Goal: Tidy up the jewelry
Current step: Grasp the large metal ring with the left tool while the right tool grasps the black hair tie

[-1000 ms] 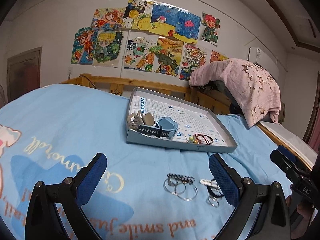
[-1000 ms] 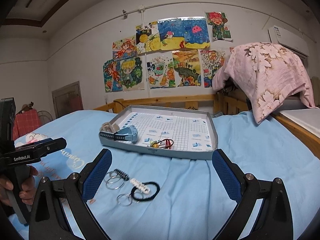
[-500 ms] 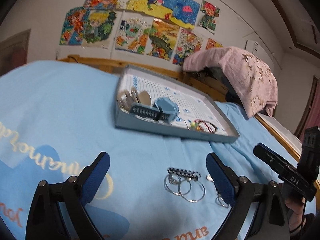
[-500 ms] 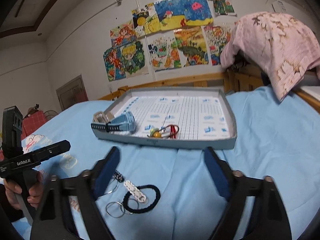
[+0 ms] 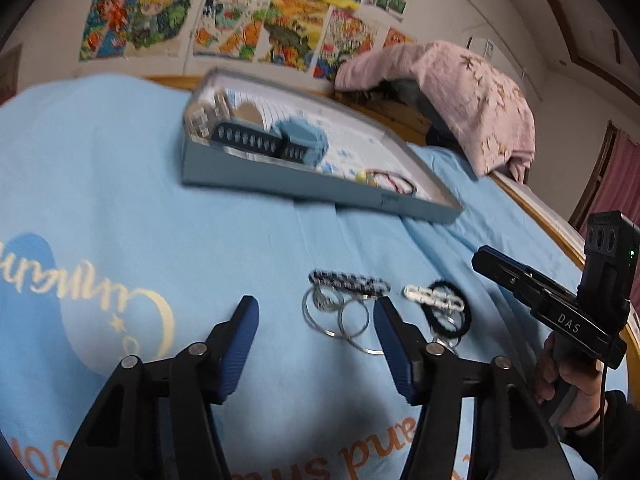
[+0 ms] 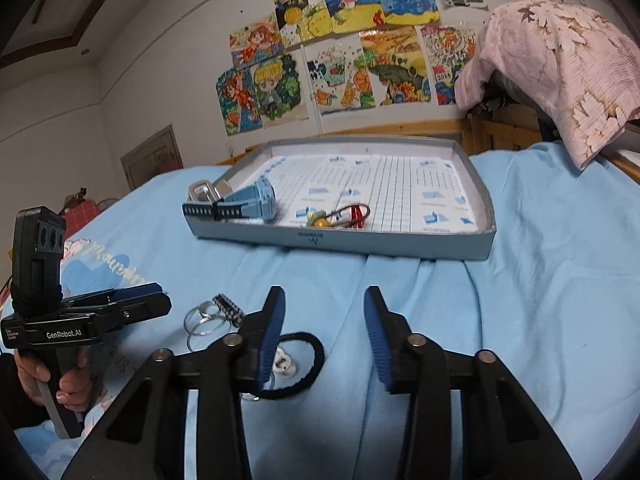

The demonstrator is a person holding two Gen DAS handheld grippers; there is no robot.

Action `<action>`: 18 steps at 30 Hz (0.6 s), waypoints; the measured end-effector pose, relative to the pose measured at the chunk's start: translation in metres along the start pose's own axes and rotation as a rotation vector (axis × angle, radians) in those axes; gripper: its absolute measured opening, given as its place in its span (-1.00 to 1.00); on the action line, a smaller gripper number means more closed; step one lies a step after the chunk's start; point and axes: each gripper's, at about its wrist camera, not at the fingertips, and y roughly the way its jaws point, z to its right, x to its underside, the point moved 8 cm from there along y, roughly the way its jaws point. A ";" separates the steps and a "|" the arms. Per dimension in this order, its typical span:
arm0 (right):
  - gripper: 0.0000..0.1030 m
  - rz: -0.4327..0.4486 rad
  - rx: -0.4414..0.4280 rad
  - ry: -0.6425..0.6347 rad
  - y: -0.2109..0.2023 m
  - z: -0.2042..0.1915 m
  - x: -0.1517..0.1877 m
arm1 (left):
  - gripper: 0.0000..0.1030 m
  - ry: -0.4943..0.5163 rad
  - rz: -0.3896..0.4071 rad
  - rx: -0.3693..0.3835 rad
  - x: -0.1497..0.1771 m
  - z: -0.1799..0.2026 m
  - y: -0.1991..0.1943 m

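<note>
Loose jewelry lies on the blue sheet: silver rings (image 5: 340, 316) on a dark braided band (image 5: 348, 282), a white chain piece (image 5: 434, 300) and a black hair tie (image 5: 444, 318). My left gripper (image 5: 314, 306) hovers low over the rings. Its jaws are closing, and the rings lie just ahead between the fingers, untouched. My right gripper (image 6: 324, 296) has its jaws closing over bare sheet. The hair tie (image 6: 310, 364) and the white piece (image 6: 285, 365) sit beside and partly behind its left finger. A grey tray (image 6: 340, 240) holds a blue watch (image 6: 248, 204) and red bands with beads (image 6: 344, 216).
The tray (image 5: 280, 186) stands further back on the bed, ahead of both grippers. A pink flowered cloth (image 6: 560, 60) hangs over the wooden frame at the right. Drawings cover the back wall. A person's hand (image 6: 68, 380) grips the left tool's handle.
Both grippers have sunk and tipped down toward the loose jewelry, which now looks closer. Both pairs of jaws have narrowed. Nothing has been taken hold of.
</note>
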 end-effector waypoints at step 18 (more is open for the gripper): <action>-0.60 -0.109 -0.021 -0.004 0.022 -0.004 0.017 | -0.69 -0.029 -0.162 -0.012 0.010 -0.003 0.041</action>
